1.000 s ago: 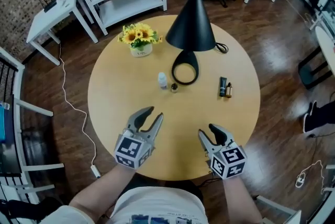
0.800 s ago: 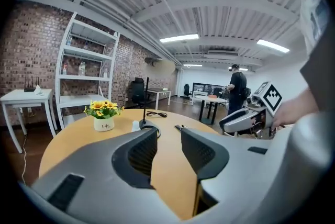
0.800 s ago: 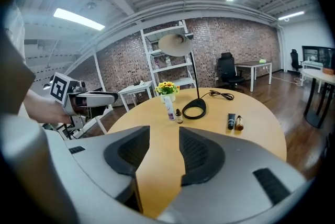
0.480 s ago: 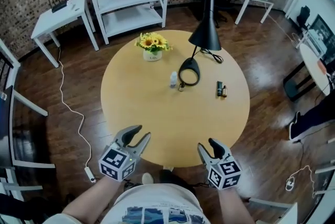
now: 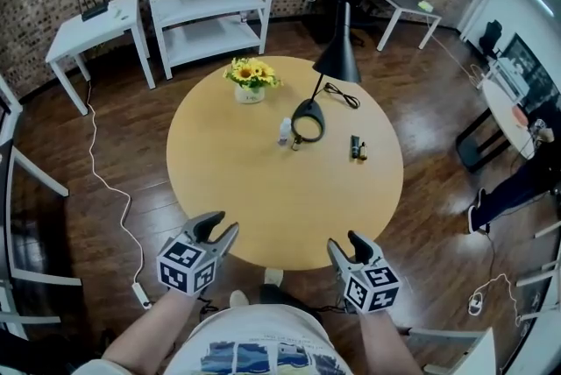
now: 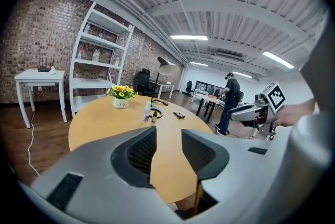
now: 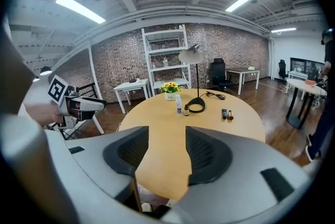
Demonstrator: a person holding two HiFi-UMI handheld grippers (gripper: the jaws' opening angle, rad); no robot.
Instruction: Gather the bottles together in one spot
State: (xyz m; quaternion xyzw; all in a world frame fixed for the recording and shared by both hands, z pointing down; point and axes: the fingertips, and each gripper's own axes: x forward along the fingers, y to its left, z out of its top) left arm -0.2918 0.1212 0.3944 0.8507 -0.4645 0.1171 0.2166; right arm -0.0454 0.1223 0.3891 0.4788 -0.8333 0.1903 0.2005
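Dark wooden floor [image 5: 421, 224] surrounds a round table [image 5: 263, 207] with a pale yellow top, leaving open walking room on every side. From the head view, a white shelf unit [image 5: 210, 5] and a white side table [image 5: 92, 18] stand well beyond the far edge. A white cable [image 5: 140, 294] trails over the floor to the left. The near half of the tabletop shows plain wood right up to its rim.

All four bottles sit past the table's middle. A white bottle [image 5: 284, 131] stands upright, with a small dark bottle [image 5: 296, 143] upright just beside it on the right. Both are just left of the ring base [image 5: 308, 121] of a black lamp [image 5: 336, 58]. Well apart from them, to the right of that base, a dark bottle [image 5: 354, 146] and a small brown bottle [image 5: 361, 155] appear to lie side by side. A flower pot [image 5: 250, 93] of yellow blooms stands near the far-left edge.

The left gripper [image 5: 223, 222] and right gripper [image 5: 344, 242] hover at the near rim, far from every bottle. The left gripper's jaws stand a narrow way apart with nothing between them. The right gripper's jaws have just been opening and stand somewhat wider, also empty.
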